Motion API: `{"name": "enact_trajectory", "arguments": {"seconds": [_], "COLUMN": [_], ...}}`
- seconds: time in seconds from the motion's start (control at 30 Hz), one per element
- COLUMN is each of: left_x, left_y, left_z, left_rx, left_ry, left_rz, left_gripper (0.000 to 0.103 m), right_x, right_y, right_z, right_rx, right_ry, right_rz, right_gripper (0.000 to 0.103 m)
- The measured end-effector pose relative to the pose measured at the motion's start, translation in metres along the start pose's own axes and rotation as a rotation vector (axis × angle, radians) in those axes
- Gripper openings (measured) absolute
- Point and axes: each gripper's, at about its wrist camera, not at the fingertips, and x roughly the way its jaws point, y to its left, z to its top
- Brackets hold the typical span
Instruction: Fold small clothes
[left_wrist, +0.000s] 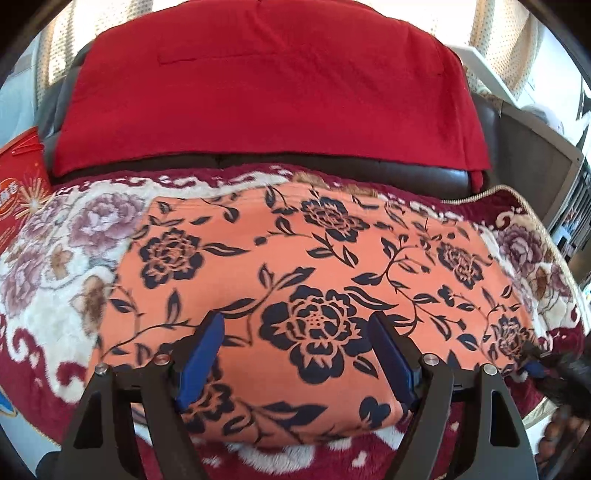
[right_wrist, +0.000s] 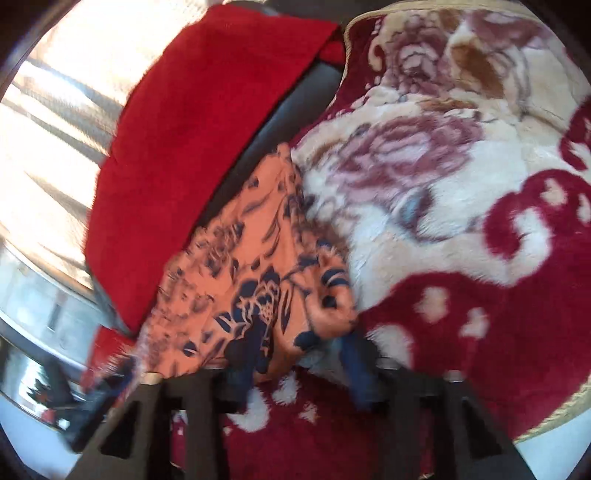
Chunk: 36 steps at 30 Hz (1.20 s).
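Note:
An orange garment with dark blue flowers (left_wrist: 295, 280) lies folded flat on a plush floral blanket (left_wrist: 55, 266). My left gripper (left_wrist: 297, 325) hovers over its near edge, jaws wide apart and empty. In the right wrist view the same garment (right_wrist: 236, 273) is bunched and lifted at its corner, and my right gripper (right_wrist: 299, 354) is closing on that corner; the view is blurred. The right gripper also shows at the garment's right corner in the left wrist view (left_wrist: 543, 363).
A red cloth (left_wrist: 266, 85) drapes over a dark leather seat back (left_wrist: 461, 177) behind the blanket. A red printed box (left_wrist: 18, 184) sits at the left. Grey furniture (left_wrist: 546, 166) stands at the right. The blanket (right_wrist: 461, 184) spreads to the right.

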Motion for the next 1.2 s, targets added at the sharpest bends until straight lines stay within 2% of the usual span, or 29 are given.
{"name": "enact_trajectory", "arguments": {"seconds": [0.03, 0.1, 0.2, 0.33, 0.4, 0.43, 0.5, 0.53, 0.6, 0.67, 0.73, 0.77, 0.8, 0.83, 0.87, 0.93, 0.97, 1.03, 1.07, 1.17, 1.2], "left_x": [0.010, 0.025, 0.032, 0.034, 0.034, 0.034, 0.035, 0.035, 0.037, 0.038, 0.039, 0.039, 0.039, 0.040, 0.039, 0.036, 0.032, 0.023, 0.016, -0.002, -0.010], "left_y": [-0.001, -0.002, -0.004, -0.003, -0.003, -0.003, -0.002, -0.001, 0.001, 0.002, 0.003, 0.004, 0.004, 0.004, 0.004, 0.006, 0.009, 0.017, 0.023, 0.041, 0.050], "left_z": [-0.002, -0.007, -0.015, -0.015, -0.014, -0.014, -0.015, -0.014, -0.014, -0.014, -0.014, -0.015, -0.015, -0.015, -0.014, -0.012, -0.011, -0.011, -0.012, -0.018, -0.021], "left_rx": [0.005, 0.008, 0.038, 0.038, 0.035, 0.036, 0.037, 0.035, 0.028, 0.026, 0.028, 0.025, 0.022, 0.020, 0.018, 0.012, 0.007, -0.013, -0.032, -0.091, -0.115], "left_ry": [0.018, 0.059, 0.030, 0.040, 0.045, 0.045, 0.044, 0.044, 0.044, 0.043, 0.039, 0.035, 0.033, 0.034, 0.039, 0.054, 0.059, 0.048, 0.041, 0.028, 0.025], "left_rz": [0.002, 0.014, 0.040, 0.032, 0.025, 0.025, 0.025, 0.024, 0.021, 0.016, 0.007, 0.003, 0.003, 0.004, 0.005, -0.006, -0.015, -0.019, -0.014, -0.025, -0.029], "left_gripper": [0.081, 0.081, 0.084, 0.084, 0.085, 0.085, 0.086, 0.086, 0.087, 0.088, 0.088, 0.089, 0.089, 0.089, 0.089, 0.089, 0.089, 0.089, 0.089, 0.089, 0.089], "right_x": [-0.006, -0.017, -0.006, 0.053, 0.087, 0.108, 0.133, 0.143, 0.147, 0.137, 0.120, 0.118, 0.123, 0.134, 0.140, 0.125, 0.113, 0.091, 0.074, 0.055, 0.049], "right_y": [-0.003, -0.003, 0.004, 0.013, 0.015, 0.016, 0.018, 0.023, 0.037, 0.060, 0.080, 0.082, 0.080, 0.073, 0.066, 0.069, 0.074, 0.086, 0.095, 0.123, 0.129], "right_z": [0.005, 0.021, 0.053, 0.099, 0.120, 0.129, 0.136, 0.138, 0.141, 0.133, 0.129, 0.126, 0.124, 0.121, 0.120, 0.120, 0.118, 0.111, 0.102, 0.073, 0.058], "right_rx": [0.009, -0.001, -0.026, -0.059, -0.058, -0.061, -0.071, -0.096, -0.171, -0.290, -0.387, -0.434, -0.441, -0.426, -0.394, -0.368, -0.376, -0.384, -0.398, -0.438, -0.444], "right_ry": [-0.012, -0.038, -0.005, 0.111, 0.164, 0.223, 0.278, 0.308, 0.346, 0.322, 0.238, 0.190, 0.190, 0.225, 0.248, 0.180, 0.149, 0.076, 0.041, 0.027, 0.037], "right_rz": [0.020, 0.031, 0.095, 0.116, 0.089, 0.085, 0.054, 0.046, 0.016, -0.053, -0.117, -0.186, -0.247, -0.296, -0.311, -0.313, -0.329, -0.334, -0.300, -0.222, -0.172], "right_gripper": [0.065, 0.066, 0.067, 0.067, 0.067, 0.067, 0.066, 0.060, 0.024, 0.016, 0.014, 0.014, 0.015, 0.023, 0.026, 0.034, 0.050, 0.072, 0.072, 0.072, 0.072]}}
